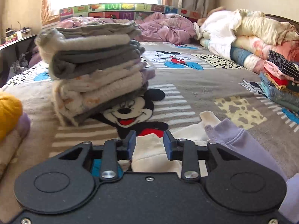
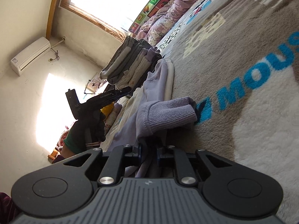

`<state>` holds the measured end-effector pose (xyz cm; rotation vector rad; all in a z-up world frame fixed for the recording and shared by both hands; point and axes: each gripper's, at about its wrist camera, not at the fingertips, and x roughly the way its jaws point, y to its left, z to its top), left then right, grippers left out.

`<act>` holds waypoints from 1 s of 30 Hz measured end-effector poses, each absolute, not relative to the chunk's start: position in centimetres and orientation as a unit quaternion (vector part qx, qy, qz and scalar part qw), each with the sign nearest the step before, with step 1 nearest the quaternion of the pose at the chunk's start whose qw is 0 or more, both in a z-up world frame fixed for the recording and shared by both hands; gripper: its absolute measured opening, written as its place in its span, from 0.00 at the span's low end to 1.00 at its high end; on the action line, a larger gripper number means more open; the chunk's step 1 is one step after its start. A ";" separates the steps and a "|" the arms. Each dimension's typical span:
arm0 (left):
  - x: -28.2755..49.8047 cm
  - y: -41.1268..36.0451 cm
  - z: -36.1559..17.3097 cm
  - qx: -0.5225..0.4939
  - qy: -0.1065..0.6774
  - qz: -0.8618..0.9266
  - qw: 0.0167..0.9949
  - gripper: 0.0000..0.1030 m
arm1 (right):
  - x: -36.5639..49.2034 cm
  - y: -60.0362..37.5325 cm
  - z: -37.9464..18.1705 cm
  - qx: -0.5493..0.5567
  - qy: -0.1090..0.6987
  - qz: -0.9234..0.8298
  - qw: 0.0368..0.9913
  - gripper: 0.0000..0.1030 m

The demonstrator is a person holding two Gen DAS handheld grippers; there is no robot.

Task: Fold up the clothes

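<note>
Holding the left gripper (image 1: 149, 142) over the blanket (image 1: 196, 85), we note jaws partly open, cream garment (image 1: 149, 155) between them, pads clear. Right gripper (image 2: 149, 153): jaws narrow, lilac garment (image 2: 158, 115) between; whether gripped, we cannot tell. Folded stack (image 1: 93, 65) sits ahead.

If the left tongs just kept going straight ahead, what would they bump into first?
Most likely the cream garment lying between the left tongs, then the Mickey Mouse blanket. The stack of folded clothes sits left of that line, though depth is hard to judge.
</note>
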<state>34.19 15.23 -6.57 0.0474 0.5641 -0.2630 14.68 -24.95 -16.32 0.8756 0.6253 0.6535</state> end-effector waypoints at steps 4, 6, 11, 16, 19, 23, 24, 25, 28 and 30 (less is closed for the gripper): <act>31.0 17.2 -6.5 0.023 0.279 -0.081 0.957 0.29 | 14.7 -25.7 -16.8 0.451 0.273 0.290 0.799 0.36; 28.6 17.6 -6.6 0.032 0.283 -0.073 0.956 0.29 | 14.8 -25.8 -16.9 0.460 0.269 0.285 0.797 0.36; 21.6 17.3 -6.9 0.050 0.282 -0.099 0.953 0.29 | 15.2 -25.1 -17.0 0.453 0.261 0.271 0.808 0.36; 15.9 16.3 -7.8 0.025 0.277 -0.127 0.952 0.27 | 15.7 -24.1 -16.9 0.446 0.257 0.258 0.817 0.33; 14.6 14.5 -9.9 0.021 0.322 -0.161 0.933 0.27 | 16.0 -23.5 -16.6 0.436 0.258 0.254 0.824 0.19; 13.6 13.9 -10.0 0.032 0.324 -0.173 0.929 0.28 | 16.6 -22.6 -15.6 0.407 0.262 0.248 0.839 0.16; 13.5 14.6 -9.1 0.012 0.309 -0.178 0.934 0.28 | 16.7 -22.4 -15.3 0.398 0.264 0.249 0.842 0.16; 13.6 15.5 -8.4 -0.011 0.293 -0.175 0.940 0.28 | 16.9 -22.4 -15.2 0.392 0.270 0.250 0.843 0.16; 15.8 16.2 -7.4 -0.017 0.260 -0.162 0.952 0.28 | 17.0 -22.6 -16.1 0.383 0.290 0.246 0.842 0.16; 18.5 15.6 -7.4 0.009 0.253 -0.150 0.956 0.28 | 16.7 -22.7 -16.6 0.384 0.286 0.246 0.843 0.16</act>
